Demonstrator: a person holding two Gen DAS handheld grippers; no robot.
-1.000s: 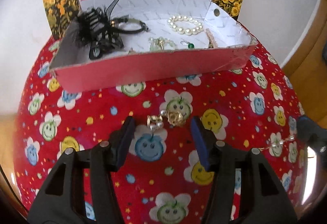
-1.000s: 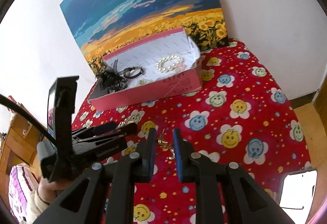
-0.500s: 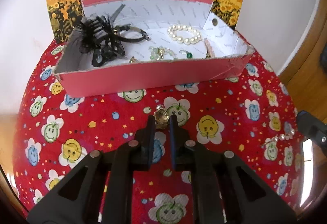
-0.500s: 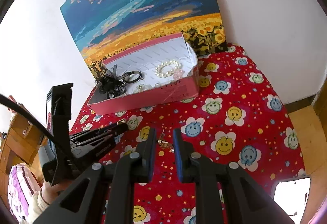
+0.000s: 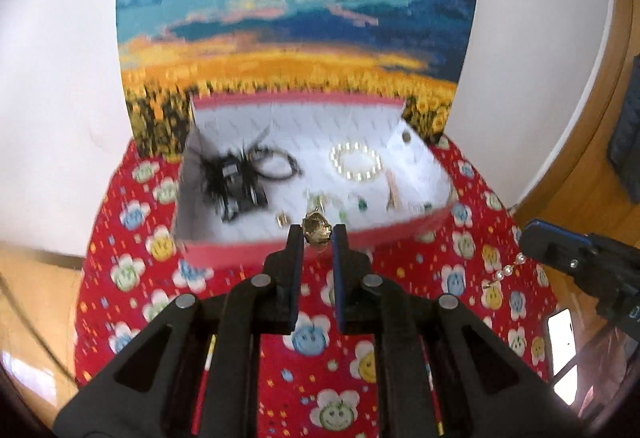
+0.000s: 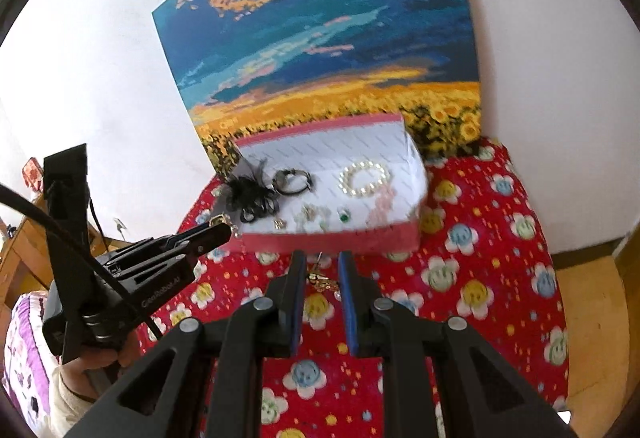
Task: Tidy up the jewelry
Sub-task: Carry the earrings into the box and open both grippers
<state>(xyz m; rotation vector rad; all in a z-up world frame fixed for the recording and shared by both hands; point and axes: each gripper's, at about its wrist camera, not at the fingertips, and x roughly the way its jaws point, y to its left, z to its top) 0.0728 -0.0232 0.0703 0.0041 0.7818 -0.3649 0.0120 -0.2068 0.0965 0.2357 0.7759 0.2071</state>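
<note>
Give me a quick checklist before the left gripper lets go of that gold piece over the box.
1. Left gripper shut on gold earring: ok.
2. Earring past the front wall of the pink box: cannot tell, it sits right at the rim.
3. Box open: ok.
4. Right gripper out of the way: ok, it hangs short of the box.
5. Pearl bracelet away from the drop spot: ok.

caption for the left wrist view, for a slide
Left gripper pinching a small gold earring at the front wall of the red, white-lined cardboard jewelry box.
</note>
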